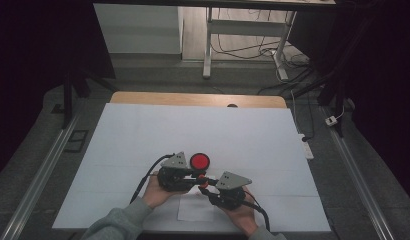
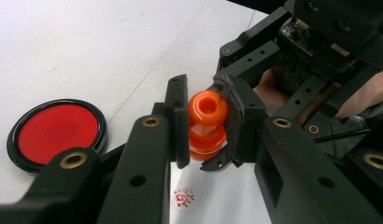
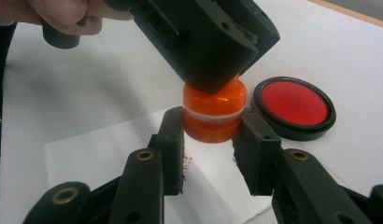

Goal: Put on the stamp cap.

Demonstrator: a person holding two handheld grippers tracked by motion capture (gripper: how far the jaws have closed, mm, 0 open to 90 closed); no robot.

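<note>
thing: orange stamp (image 3: 213,114), small round two-part body with a pale band round the middle, held just above the white paper sheet (image 3: 133,154) at the near middle of the worktop (image 1: 143,135)
left gripper (image 2: 206,126): my fingers closed on the stamp's upper part, pads on both sides of it, orange top hollow facing the camera
right gripper (image 3: 210,140): my fingers narrow, pressed on the lower orange part from either side; the left gripper comes down onto it from above in this view
both hands: meeting over the paper in the high view, left gripper (image 1: 175,175) and right gripper (image 1: 228,187) nose to nose
ink pad (image 1: 199,161): round, black rim, red face, lid off, flat on the worktop just beyond the grippers, not touching them
paper: red stamped mark (image 2: 185,199) already on it, below the stamp
step in hand (my guess): pulling or twisting the two halves of the stamp apart, or seating them together; can't tell which
do it well: keep lower grip firm and still, move only the upper hand, straight along the stamp's axis, no sideways pry
watch: round slick plastic, may slip or spin in the pads; squeeze at the widest part
watch: inked face could smear the paper if the stamp dips; stay clear of the red mark
</note>
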